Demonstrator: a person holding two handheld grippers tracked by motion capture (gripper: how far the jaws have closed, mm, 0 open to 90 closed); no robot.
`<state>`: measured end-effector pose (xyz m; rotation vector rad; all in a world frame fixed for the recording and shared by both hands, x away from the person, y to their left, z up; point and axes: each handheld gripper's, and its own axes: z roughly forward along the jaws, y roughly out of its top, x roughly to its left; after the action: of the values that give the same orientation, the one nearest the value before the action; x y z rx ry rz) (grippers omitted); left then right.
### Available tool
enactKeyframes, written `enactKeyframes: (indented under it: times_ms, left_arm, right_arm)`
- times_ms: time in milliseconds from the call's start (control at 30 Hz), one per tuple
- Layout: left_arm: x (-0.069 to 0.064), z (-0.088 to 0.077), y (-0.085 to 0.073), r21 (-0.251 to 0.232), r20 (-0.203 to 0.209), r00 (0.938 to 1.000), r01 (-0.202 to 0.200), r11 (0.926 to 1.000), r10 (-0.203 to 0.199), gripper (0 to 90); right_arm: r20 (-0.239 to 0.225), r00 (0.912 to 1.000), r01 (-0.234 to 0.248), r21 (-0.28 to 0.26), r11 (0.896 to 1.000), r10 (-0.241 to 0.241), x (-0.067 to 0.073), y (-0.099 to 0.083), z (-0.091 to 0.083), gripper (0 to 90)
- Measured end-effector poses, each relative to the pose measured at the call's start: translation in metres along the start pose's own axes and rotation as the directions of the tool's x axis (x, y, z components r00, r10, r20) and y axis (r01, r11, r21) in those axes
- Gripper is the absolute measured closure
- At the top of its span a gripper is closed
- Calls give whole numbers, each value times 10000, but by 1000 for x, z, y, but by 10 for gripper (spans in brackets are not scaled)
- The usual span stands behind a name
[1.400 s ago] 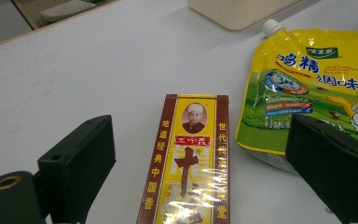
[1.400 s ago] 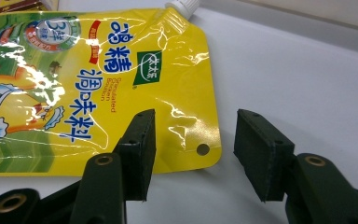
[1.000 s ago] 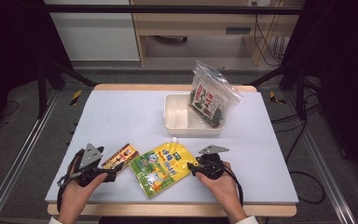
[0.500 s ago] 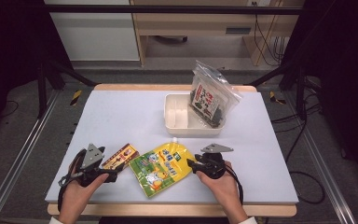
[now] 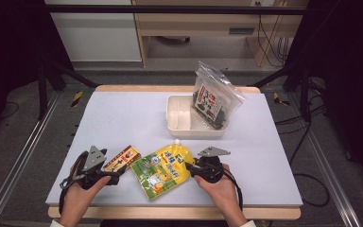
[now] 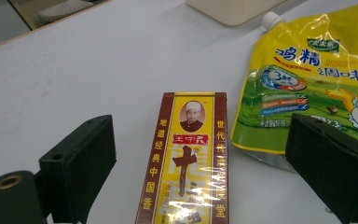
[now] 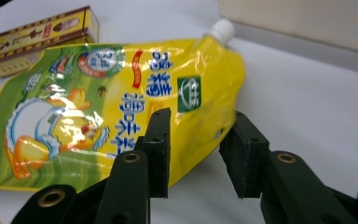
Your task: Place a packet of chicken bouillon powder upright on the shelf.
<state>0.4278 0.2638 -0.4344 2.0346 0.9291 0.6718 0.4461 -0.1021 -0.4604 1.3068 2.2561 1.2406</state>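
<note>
A yellow-green spouted pouch (image 5: 163, 170) lies flat near the table's front edge, its white cap pointing toward the tray. In the right gripper view the right gripper (image 7: 200, 123) straddles the edge of the pouch (image 7: 98, 116). Its jaws have just been closing, and a gap still shows beside the foil. Left of the pouch lies a small yellow and brown box (image 5: 121, 158). In the left gripper view the left gripper (image 6: 203, 135) stands wide open with the box (image 6: 186, 172) between its jaws, untouched. In the high view the left gripper (image 5: 115, 175) and the right gripper (image 5: 189, 168) face each other across both items.
A white two-compartment tray (image 5: 179, 125) stands at the back middle of the table. A clear bag of dark contents (image 5: 215, 101) leans in its right side. The light tabletop (image 5: 123, 118) stretches between the tray and the hands.
The right gripper's jaws have narrowed around the pouch's edge. Both hands, the box and the pouch stay where they were.
</note>
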Motion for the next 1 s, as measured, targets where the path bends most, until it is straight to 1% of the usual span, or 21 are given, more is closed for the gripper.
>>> enactKeyframes:
  times_ms: [67, 100, 167, 333, 667, 733, 933, 967, 1000]
  left_arm:
    - [0, 0, 0, -1, 2, 10000, -4, 10000, 4, 80]
    - [0, 0, 0, -6, 3, 10000, -6, 10000, 6, 80]
    - [0, 0, 0, -1, 3, 10000, -9, 10000, 9, 80]
    - [0, 1, 0, 47, 40, 10000, -21, 10000, 21, 80]
    - [-1, 2, -1, 77, 72, 10000, -29, 10000, 28, 80]
    - [-1, 2, -1, 76, 68, 10000, -21, 10000, 20, 80]
    - [0, 1, -1, 128, 95, 9999, -61, 9999, 59, 80]
    - [-1, 1, -1, 131, 8, 9999, -115, 9998, 115, 80]
    - [-2, 1, -1, 201, -181, 9994, -303, 9993, 307, 81]
  right_arm:
    - [88, 9999, 103, 194, 9998, -105, 3, -2, 4, 657]
    - [266, 9994, 232, 229, 9995, -238, 4, -2, 6, 678]
    - [451, 9986, 281, 234, 9993, -291, 3, -1, 7, 743]
    - [390, 9992, 107, 138, 9998, -113, -1, 0, 6, 823]
    - [180, 9998, 90, -6, 10000, -90, -4, 1, 6, 877]
    - [176, 9998, 54, -25, 10000, -53, -4, 2, 6, 891]
    - [147, 9998, 156, -192, 9997, -153, -8, 2, -1, 900]
    - [132, 9998, 136, -243, 9996, -133, -9, 3, -3, 900]
    - [103, 9998, 157, -305, 9994, -154, -10, 4, -5, 900]
